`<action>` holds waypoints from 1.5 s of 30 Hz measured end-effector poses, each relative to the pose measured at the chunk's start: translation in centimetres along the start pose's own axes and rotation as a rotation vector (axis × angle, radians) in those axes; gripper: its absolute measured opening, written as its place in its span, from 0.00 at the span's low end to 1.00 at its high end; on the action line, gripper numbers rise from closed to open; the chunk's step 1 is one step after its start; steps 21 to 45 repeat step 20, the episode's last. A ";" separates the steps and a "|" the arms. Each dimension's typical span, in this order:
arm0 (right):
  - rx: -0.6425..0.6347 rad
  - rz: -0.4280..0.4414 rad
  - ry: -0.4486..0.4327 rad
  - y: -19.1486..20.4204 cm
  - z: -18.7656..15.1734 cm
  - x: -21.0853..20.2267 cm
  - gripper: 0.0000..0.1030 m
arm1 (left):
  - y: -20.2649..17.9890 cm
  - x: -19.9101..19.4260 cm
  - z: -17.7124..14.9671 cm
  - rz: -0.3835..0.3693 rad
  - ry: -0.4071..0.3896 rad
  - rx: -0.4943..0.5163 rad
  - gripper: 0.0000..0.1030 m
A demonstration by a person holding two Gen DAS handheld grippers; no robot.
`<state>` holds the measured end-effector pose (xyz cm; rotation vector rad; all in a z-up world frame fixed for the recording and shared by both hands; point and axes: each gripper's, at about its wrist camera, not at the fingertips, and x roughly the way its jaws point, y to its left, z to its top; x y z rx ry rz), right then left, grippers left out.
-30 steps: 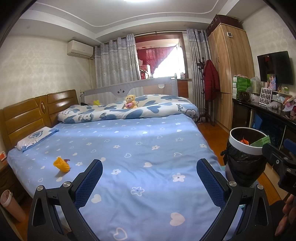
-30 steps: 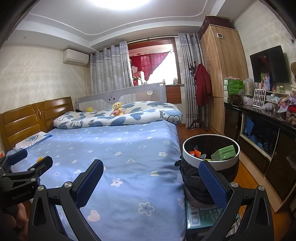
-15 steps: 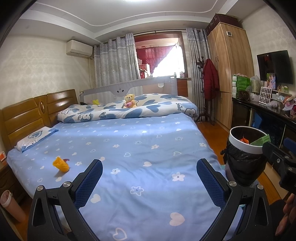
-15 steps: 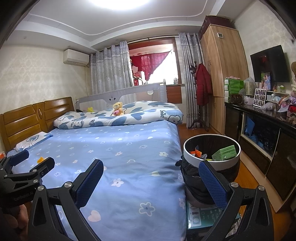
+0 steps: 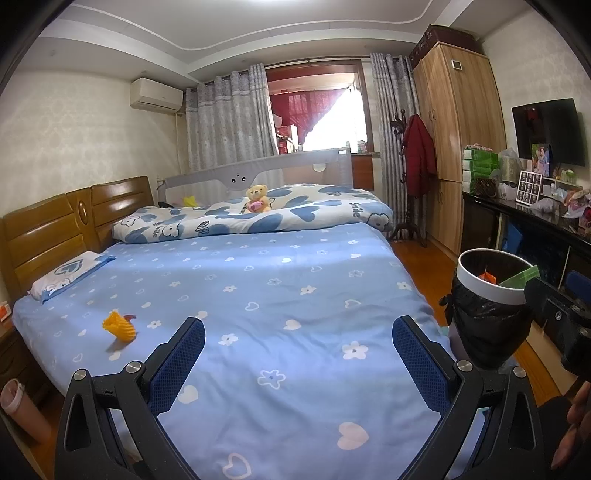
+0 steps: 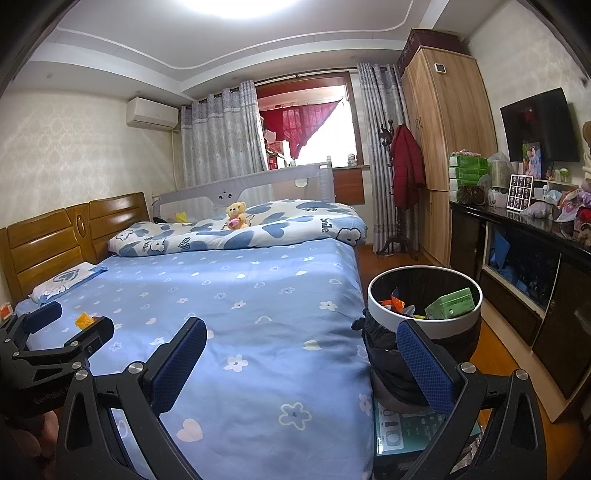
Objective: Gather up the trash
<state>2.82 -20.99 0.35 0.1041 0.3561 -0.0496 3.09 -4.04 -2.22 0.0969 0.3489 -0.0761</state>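
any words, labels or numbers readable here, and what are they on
"Smile": printed on the white and blue heart quilt at the far end of the bed.
Green box in the trash bin: print too blurred to read.
Teal printed sheet under the bin: too small to read.
Left gripper body: lettering too blurred to read.

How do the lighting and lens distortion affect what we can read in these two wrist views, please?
Left wrist view: the window is blown out, and the fisheye bends the wardrobe; the yellow trash stays sharp. Right wrist view: the ceiling light glares at the top edge, black vignette fills the corners, and the trash bin is evenly lit.
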 end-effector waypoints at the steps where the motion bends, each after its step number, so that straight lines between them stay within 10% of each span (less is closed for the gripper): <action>1: 0.000 0.000 0.000 -0.1 0.0 0.1 1.00 | 0.0 0.0 0.0 -0.001 0.001 -0.001 1.00; 45: 0.015 0.008 0.042 0.5 -0.2 1.6 1.00 | 0.8 1.5 0.3 -0.029 0.035 -0.015 1.00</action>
